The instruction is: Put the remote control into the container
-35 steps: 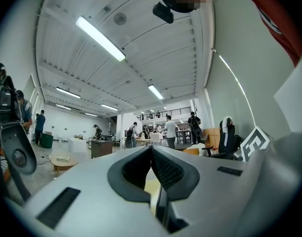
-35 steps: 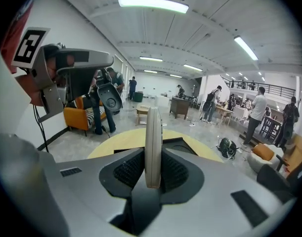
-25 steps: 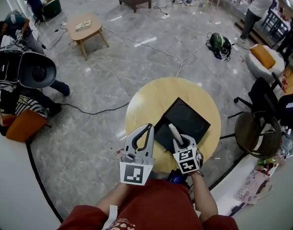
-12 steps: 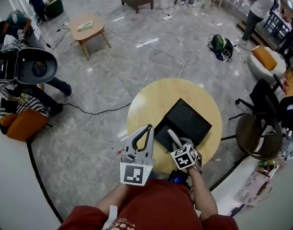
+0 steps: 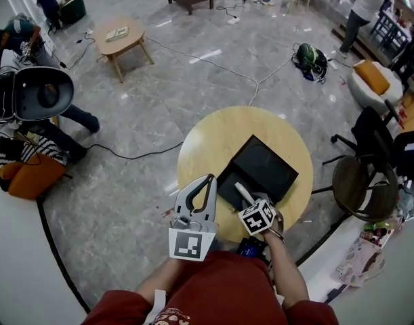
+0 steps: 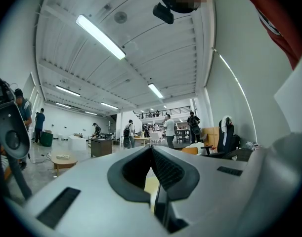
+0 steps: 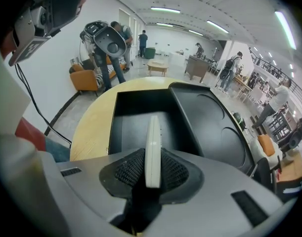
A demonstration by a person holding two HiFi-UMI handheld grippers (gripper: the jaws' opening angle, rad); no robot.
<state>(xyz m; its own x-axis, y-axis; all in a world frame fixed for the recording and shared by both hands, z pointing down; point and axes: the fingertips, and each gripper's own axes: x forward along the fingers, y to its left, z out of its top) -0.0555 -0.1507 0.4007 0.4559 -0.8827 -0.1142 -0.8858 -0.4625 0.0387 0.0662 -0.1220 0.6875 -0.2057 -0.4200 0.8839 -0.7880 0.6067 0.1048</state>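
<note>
A black container (image 5: 269,166) lies open on the round yellow table (image 5: 213,137), with a deep box half and a flat lid half with round dents (image 7: 215,127). My right gripper (image 5: 250,204) is shut on a slim white remote control (image 5: 241,192), held on edge between its pads (image 7: 128,169). The remote control (image 7: 152,144) points steeply down over the box half (image 7: 131,125), near the container's closest corner. My left gripper (image 5: 209,180) hangs level off the table's near left edge; it is shut, its tips (image 6: 151,149) meet and nothing is in it.
A black office chair (image 5: 359,181) stands close to the table's right. Cables (image 5: 125,158) run over the marble floor. A small wooden table (image 5: 122,39) is far left, a green bag (image 5: 309,59) far right, and people stand around the room's edges.
The right gripper has sunk and tipped more steeply down, bringing the remote control lower over the container. The left gripper has kept still.
</note>
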